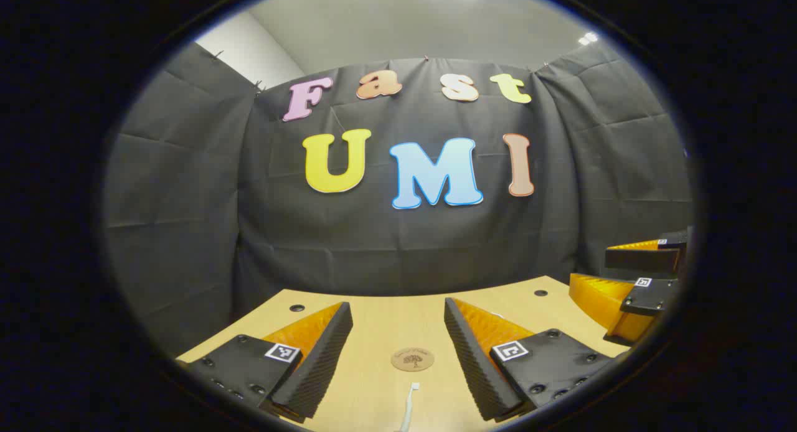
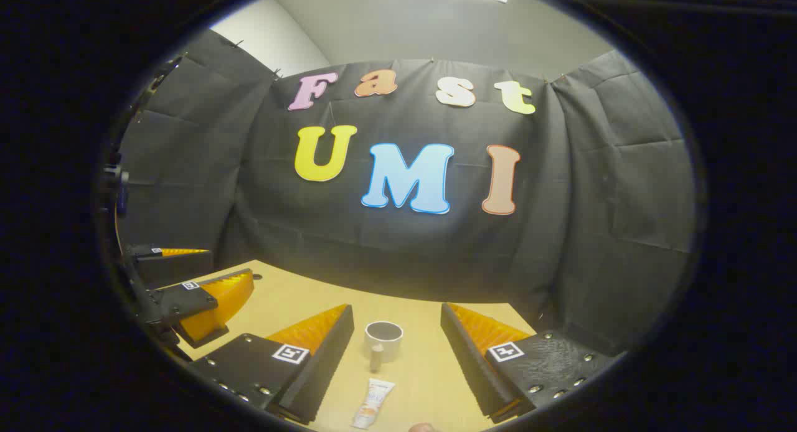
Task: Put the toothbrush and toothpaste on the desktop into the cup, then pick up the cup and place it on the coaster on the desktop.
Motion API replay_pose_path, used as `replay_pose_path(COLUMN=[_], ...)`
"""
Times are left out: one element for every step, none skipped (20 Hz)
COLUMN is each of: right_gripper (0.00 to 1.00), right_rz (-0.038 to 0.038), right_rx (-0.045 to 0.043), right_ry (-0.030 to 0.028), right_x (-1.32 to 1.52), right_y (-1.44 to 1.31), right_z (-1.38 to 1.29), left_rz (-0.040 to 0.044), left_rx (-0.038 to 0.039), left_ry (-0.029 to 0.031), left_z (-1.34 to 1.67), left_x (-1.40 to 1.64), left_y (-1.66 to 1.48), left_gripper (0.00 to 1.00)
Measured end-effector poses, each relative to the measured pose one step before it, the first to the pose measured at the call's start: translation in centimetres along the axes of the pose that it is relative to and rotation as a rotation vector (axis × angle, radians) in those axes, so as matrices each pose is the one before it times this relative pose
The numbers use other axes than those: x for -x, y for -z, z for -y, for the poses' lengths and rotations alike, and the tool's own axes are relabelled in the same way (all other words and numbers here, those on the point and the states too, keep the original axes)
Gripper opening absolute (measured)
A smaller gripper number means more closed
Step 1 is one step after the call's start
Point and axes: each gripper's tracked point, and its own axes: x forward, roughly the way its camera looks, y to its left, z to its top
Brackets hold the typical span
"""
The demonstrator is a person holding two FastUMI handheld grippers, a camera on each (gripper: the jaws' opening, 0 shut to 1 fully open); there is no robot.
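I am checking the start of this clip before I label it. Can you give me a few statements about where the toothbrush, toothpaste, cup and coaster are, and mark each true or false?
1. The toothpaste tube lies on the desktop, outside the cup. True.
2. The toothbrush already stands in the cup. False: in the left gripper view it lies on the desktop, nearer the camera than the coaster.
3. The cup sits on the coaster. False: the coaster is bare, and the cup stands on the desktop in the right gripper view.
4. The left hand-held gripper is open and holds nothing. True.
5. The right hand-held gripper is shut on the toothpaste tube. False: its jaws are apart, with the tube and cup between them, untouched.
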Motion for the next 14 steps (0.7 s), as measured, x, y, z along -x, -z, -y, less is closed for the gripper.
replay_pose_path(right_gripper=[0.89, 0.89, 0.89, 0.89, 0.89, 0.89, 0.89, 0.89, 0.89, 0.89, 0.89, 0.89, 0.89, 0.89], right_rz=[-0.01067, -0.01060, -0.01136, -0.00762, -0.00850, -0.00894, -0.00502, -0.00363, -0.00350, -0.00294, -0.00331, -0.00378, -0.00717, -0.00625], right_rx=[-0.00597, -0.00484, -0.00113, 0.00141, 0.00462, 0.00438, 0.00229, 0.00238, 0.00126, 0.00036, 0.00061, 0.00043, -0.00128, -0.00272], right_ry=[-0.00314, -0.00198, 0.00001, 0.00312, 0.00112, -0.00150, -0.00328, -0.00494, -0.00417, -0.00304, -0.00305, -0.00447, -0.00515, -0.00220], right_x=[-0.113, -0.099, -0.196, -0.136, -0.112, -0.105, -0.140, -0.036, -0.166, -0.090, -0.203, -0.148, -0.212, -0.187], right_y=[0.118, 0.274, 0.096, 0.300, 0.073, 0.258, 0.003, 0.138, -0.001, 0.173, -0.051, 0.169, 0.087, 0.212], right_z=[-0.012, 0.040, 0.118, 0.266, 0.135, -0.037, 0.009, -0.054, 0.021, 0.008, 0.039, -0.060, 0.003, 0.070], left_rz=[-0.00096, -0.00229, -0.00304, -0.00419, -0.00485, -0.00604, -0.00369, -0.00673, -0.00470, -0.00419, -0.00002, 0.00039, -0.00307, -0.00769], left_rx=[-0.00077, -0.00269, -0.00202, -0.00473, -0.00221, -0.00157, 0.00096, -0.00117, -0.00190, -0.00299, -0.00176, -0.00076, 0.00010, 0.00106], left_ry=[0.00304, 0.00387, 0.00234, 0.00261, -0.00071, -0.00126, 0.00194, -0.00038, -0.00039, 0.00006, 0.00115, 0.00177, 0.00472, 0.00710], left_z=[0.014, 0.009, -0.027, 0.029, -0.045, -0.025, 0.043, 0.004, -0.020, 0.003, 0.016, 0.030, 0.104, 0.100], left_x=[-0.045, 0.021, -0.025, 0.028, -0.016, 0.021, -0.068, 0.004, -0.051, 0.036, -0.024, -0.012, -0.057, -0.069], left_y=[0.006, -0.004, 0.006, 0.066, 0.032, 0.098, 0.001, 0.046, 0.025, 0.038, -0.050, -0.019, 0.020, 0.144], left_gripper=[0.96, 0.96, 0.99, 0.96, 0.96, 0.96, 0.96, 0.96, 0.99, 0.96, 0.96, 0.99, 0.98, 0.99])
